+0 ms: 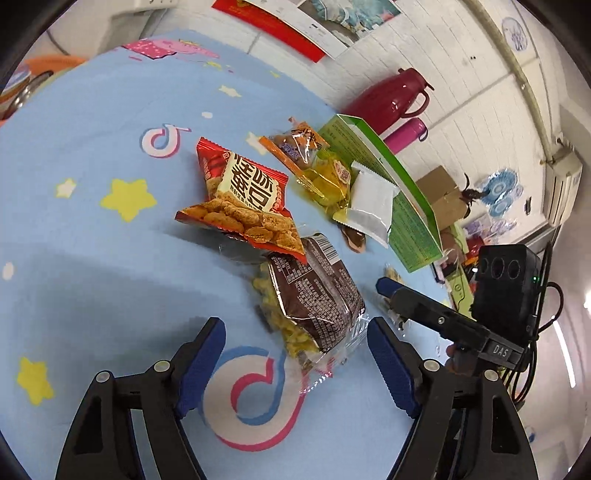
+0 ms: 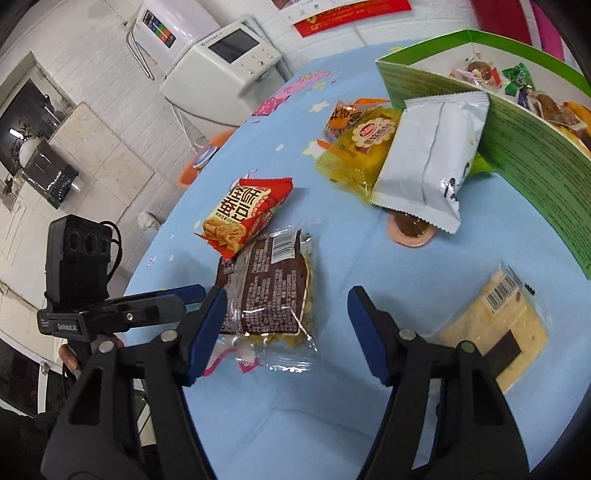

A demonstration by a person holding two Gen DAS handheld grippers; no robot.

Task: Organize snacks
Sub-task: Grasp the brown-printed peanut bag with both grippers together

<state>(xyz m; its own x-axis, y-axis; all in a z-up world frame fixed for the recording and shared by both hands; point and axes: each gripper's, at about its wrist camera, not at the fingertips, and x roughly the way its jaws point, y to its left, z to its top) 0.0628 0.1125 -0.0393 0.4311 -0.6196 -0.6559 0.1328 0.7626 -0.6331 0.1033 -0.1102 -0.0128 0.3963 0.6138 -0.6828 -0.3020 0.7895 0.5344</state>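
Brown-wrapped snack packet [image 1: 314,295] lies between my spread, empty left gripper [image 1: 295,363] and right gripper [image 2: 286,334], long axis pointing away, left nearer.

Ahead of my tongs the table [image 1: 92,155] wears a light blue cloth printed with yellow stars. Beyond it stands a white brick wall [image 1: 461,74] hung with a red poster [image 1: 273,26]. A dark red thermos jug [image 1: 391,98] stands at the table's far edge. Off to my left are a white appliance with a screen [image 2: 225,62] and a pale marble-topped counter [image 2: 99,147].
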